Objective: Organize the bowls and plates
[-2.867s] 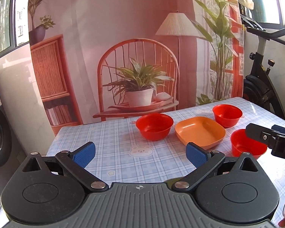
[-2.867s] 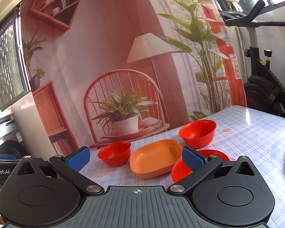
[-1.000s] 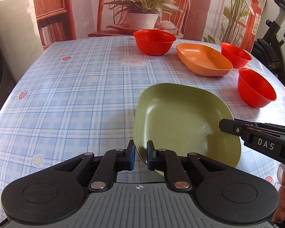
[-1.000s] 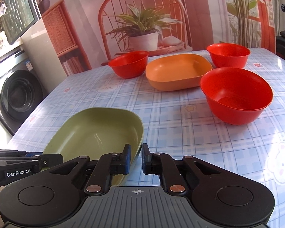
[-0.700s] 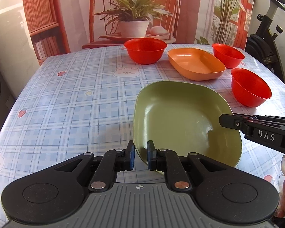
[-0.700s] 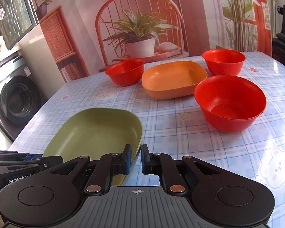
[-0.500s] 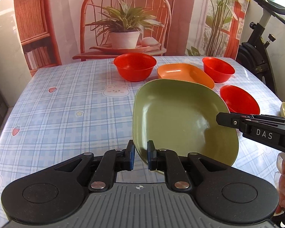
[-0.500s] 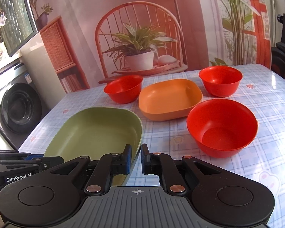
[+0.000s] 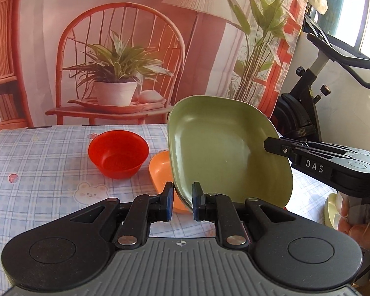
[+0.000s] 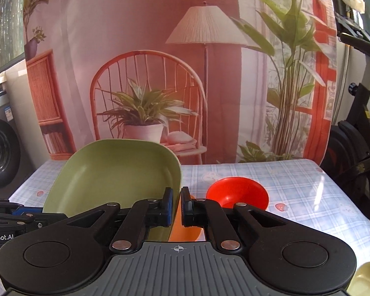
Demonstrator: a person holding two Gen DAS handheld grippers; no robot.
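Observation:
Both grippers hold one green plate (image 9: pixel 224 148) in the air above the table. My left gripper (image 9: pixel 182 203) is shut on its left rim. My right gripper (image 10: pixel 177 206) is shut on its right rim; the plate also shows in the right wrist view (image 10: pixel 116 172). The orange plate (image 9: pixel 160 170) lies on the table directly below, mostly hidden by the green one; a sliver shows in the right wrist view (image 10: pixel 185 231). A red bowl (image 9: pixel 118 153) stands to its left, another red bowl (image 10: pixel 236 192) to its right.
The table (image 9: pixel 37 172) has a blue checked cloth. A pale yellow dish (image 9: pixel 331 209) lies at its right near edge, also showing in the right wrist view (image 10: pixel 367 281). An exercise bike (image 9: pixel 305 113) stands right of the table. A printed backdrop hangs behind.
Both grippers have lifted the green plate off the table and carried it forward and up. It now hangs over the orange plate, tilted up at its far edge.

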